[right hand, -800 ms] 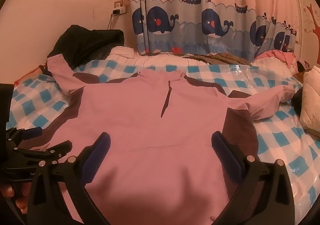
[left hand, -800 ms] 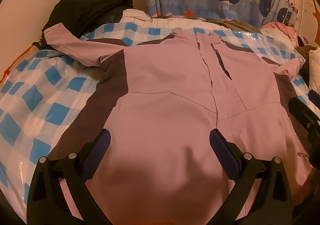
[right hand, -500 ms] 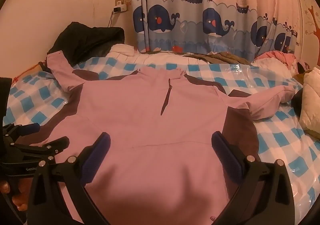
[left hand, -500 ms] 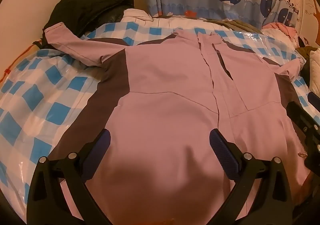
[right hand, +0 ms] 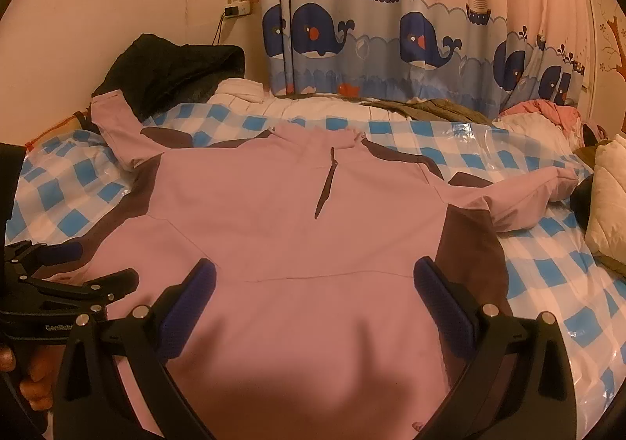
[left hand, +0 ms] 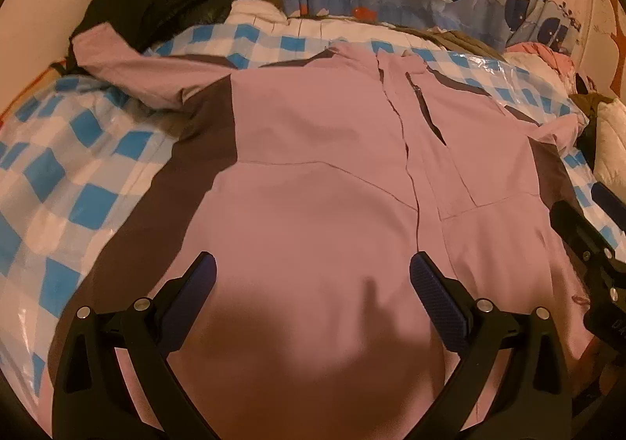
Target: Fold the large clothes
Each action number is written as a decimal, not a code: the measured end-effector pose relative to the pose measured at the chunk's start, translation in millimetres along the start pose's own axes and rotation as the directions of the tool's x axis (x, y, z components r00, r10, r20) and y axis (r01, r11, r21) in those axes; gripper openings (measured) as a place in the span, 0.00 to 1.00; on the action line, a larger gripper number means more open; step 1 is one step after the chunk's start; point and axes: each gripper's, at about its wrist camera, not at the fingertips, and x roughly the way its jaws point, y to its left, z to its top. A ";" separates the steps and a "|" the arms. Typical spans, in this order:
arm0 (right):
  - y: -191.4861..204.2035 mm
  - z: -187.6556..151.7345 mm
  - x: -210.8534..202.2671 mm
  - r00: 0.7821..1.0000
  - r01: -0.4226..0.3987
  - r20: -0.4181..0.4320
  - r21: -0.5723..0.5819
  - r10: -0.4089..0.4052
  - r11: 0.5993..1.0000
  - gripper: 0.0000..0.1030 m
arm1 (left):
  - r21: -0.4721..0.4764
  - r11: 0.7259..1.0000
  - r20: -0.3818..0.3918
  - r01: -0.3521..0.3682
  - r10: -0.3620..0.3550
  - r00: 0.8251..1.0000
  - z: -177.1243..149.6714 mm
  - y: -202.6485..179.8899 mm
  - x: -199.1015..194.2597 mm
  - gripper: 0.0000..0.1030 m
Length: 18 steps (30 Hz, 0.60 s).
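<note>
My left tool [left hand: 312,283] hangs over the near part of the jacket [left hand: 313,174], its two blue-padded fingers spread wide with nothing between them but the cloth below; I cannot tell whether they touch it. My right tool [right hand: 315,285] is likewise spread wide and clamped on nothing, hovering over the jacket's near part. In the right wrist view my left tool also shows at the lower left edge, gripped by my hand [right hand: 27,373].

The jacket lies flat and spread out, front up, across the middle of the bed, on a blue-and-white checked cover [right hand: 547,283] with a shiny plastic surface. It is pink with dark brown side panels [right hand: 473,244]. Its closed front seam runs away from me toward the collar [right hand: 317,135], which points to the far edge of the bed. One sleeve [right hand: 117,131] reaches toward the far left corner; the other sleeve [right hand: 532,193] lies bent toward the right edge.

At the far left corner a black garment [right hand: 168,68] is heaped against the wall, touching the left sleeve's cuff. A white cushion [right hand: 610,201] sits at the right edge. Along the far edge lie an olive-brown garment [right hand: 426,105] and pink clothes [right hand: 547,111]. Behind them hangs a curtain [right hand: 391,29] printed with whales.
</note>
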 end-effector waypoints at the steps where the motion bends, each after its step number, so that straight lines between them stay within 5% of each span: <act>1: 0.0 0.2 0.0 1.000 -0.001 0.000 0.000 0.001 1.000 0.95 | -0.016 1.000 -0.011 0.017 -0.017 1.000 0.1 1.8 0.9 0.93; 4: 1.8 1.3 0.2 1.000 0.003 -0.001 0.000 -0.003 1.000 0.95 | -0.054 0.998 -0.034 0.043 -0.045 0.998 -1.0 6.2 4.8 0.93; 10: 0.0 1.7 -0.6 1.000 0.003 -0.001 0.013 -0.003 1.000 0.95 | 0.017 0.993 0.020 -0.118 0.117 0.993 0.0 -3.9 -1.2 0.93; 18: 2.1 0.2 2.7 1.000 0.005 -0.014 0.004 -0.005 1.000 0.95 | 0.024 0.998 0.004 -0.062 0.062 0.998 1.8 0.0 -5.1 0.92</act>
